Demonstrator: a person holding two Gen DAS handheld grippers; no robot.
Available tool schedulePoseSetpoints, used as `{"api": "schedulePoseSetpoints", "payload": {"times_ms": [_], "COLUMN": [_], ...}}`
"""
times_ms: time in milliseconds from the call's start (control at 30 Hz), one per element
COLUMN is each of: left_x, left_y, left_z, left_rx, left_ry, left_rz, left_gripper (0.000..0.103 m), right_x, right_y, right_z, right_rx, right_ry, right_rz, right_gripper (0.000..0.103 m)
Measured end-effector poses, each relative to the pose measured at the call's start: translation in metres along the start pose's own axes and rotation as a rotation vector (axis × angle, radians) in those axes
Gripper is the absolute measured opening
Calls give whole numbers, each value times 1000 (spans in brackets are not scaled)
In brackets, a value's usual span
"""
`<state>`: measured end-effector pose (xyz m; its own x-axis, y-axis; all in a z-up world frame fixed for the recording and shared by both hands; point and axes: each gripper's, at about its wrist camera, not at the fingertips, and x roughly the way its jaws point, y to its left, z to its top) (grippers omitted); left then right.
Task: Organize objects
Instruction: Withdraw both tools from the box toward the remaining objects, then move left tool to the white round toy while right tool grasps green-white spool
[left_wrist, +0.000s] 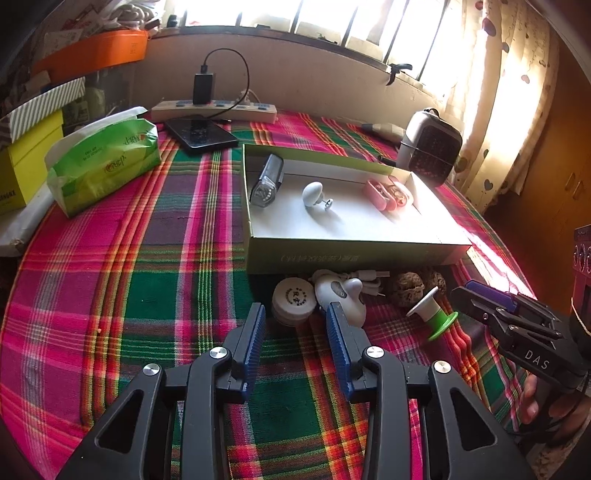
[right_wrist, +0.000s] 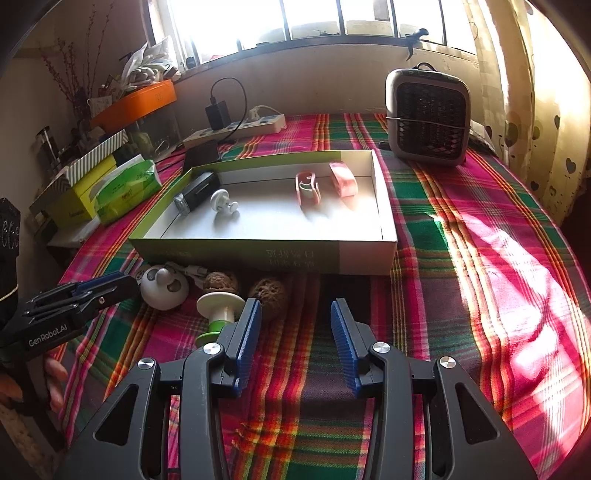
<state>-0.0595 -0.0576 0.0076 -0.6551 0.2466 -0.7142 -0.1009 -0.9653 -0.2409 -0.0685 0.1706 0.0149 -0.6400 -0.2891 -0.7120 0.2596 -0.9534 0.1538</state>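
Observation:
A shallow green-and-white box (left_wrist: 332, 254) sits on the plaid cloth. It holds a black lamp (left_wrist: 266, 181), a white knob (left_wrist: 314, 194) and pink clips (left_wrist: 388, 192). In front of its near wall lie a round white jar (left_wrist: 293, 304), a white gadget (left_wrist: 341, 295) with its cable, two walnuts (left_wrist: 408, 290) and a green-and-white spool (left_wrist: 432, 314). My left gripper (left_wrist: 295, 309) is open, and the jar lies just beyond its tips. My right gripper (right_wrist: 296, 304) is open over bare cloth, with a walnut (right_wrist: 269, 293) and the spool (right_wrist: 218, 306) by its left finger.
A green tissue pack (left_wrist: 107, 162), a phone (left_wrist: 201, 134) and a power strip (left_wrist: 214, 109) with a charger lie at the back left. A small heater (right_wrist: 428, 118) stands at the back right. Stacked boxes (left_wrist: 29, 166) line the left edge.

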Motion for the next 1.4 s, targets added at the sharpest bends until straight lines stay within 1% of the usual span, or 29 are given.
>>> {"api": "schedulePoseSetpoints", "payload": {"times_ms": [133,267,500,600,800,1033,1167,1300,1400], "left_x": [3,6,11,16,20,20,18,17,16], "left_y": [-4,-9,-16,-19,-14,-11,-7,-5,-3], "left_z": [1,0,1,2,6,8,7,6,5], "left_rx": [-3,-3,5,6,-50,-67,-83,-88,-87], "left_ry": [10,21,35,55,68,69,66,64,64], "left_rz": [-33,-52,-60,-46,-53,-61,-74,-81,-76], "left_gripper": [37,37,37,37,37,37,37,32,31], "right_x": [1,1,1,-1,0,-3,-2,3,5], "right_y": [2,3,3,6,19,27,33,40,44], "right_z": [-2,-3,-3,-2,-2,-2,-2,-2,-2], "right_rx": [-1,-1,3,2,-39,-55,-77,-114,-136], "right_ry": [4,5,2,-3,4,-3,3,14,21], "right_rz": [11,20,34,51,79,107,135,145,165], "right_gripper": [41,41,41,41,41,41,41,48,48]}}
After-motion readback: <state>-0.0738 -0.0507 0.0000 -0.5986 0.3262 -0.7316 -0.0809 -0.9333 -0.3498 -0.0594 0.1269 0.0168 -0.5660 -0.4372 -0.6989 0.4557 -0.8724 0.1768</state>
